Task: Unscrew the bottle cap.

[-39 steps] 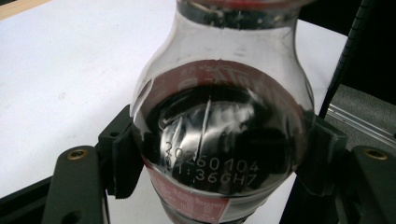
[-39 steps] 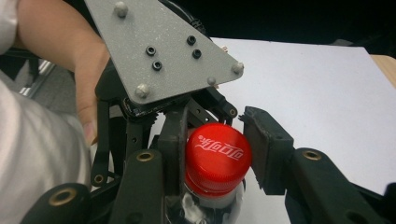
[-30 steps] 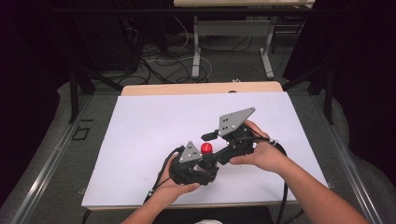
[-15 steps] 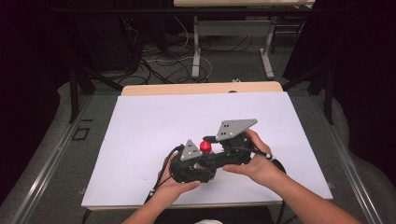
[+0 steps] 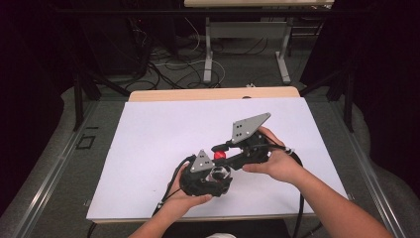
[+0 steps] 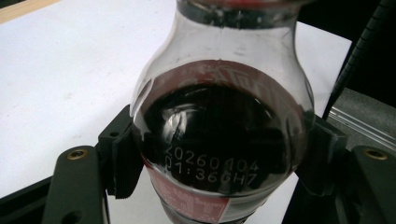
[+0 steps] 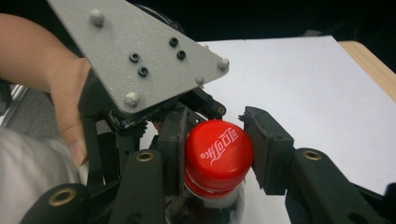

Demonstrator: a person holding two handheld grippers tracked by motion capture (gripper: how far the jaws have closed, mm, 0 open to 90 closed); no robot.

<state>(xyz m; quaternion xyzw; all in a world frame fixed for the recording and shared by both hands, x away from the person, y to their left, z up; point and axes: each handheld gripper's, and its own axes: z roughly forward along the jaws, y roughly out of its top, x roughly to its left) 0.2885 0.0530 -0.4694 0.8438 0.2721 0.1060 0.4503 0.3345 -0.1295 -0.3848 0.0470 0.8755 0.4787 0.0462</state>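
Note:
A clear cola bottle (image 6: 219, 130) with dark drink and a red label is clamped across its rounded body by my left gripper (image 6: 219, 156), whose pads (image 6: 122, 156) press both sides. From above, that gripper (image 5: 210, 176) sits low over the white sheet, the bottle's neck pointing up and away from the person. The red cap (image 7: 218, 151) lies between the pads of my right gripper (image 7: 215, 156), which is shut on it. In the high view the cap (image 5: 219, 154) shows just under the right gripper (image 5: 221, 150).
A white sheet (image 5: 163, 134) covers the table, with a wooden edge (image 5: 213, 94) at the back. The left gripper's grey plate (image 7: 135, 56) and the left hand (image 7: 65, 98) are close to the right jaws. Table legs and cables (image 5: 163, 64) lie on the floor beyond.
My right gripper has twisted about the cap: its grey plate flattened half a second ago and is tilted up again now. The left gripper and bottle stayed in place.

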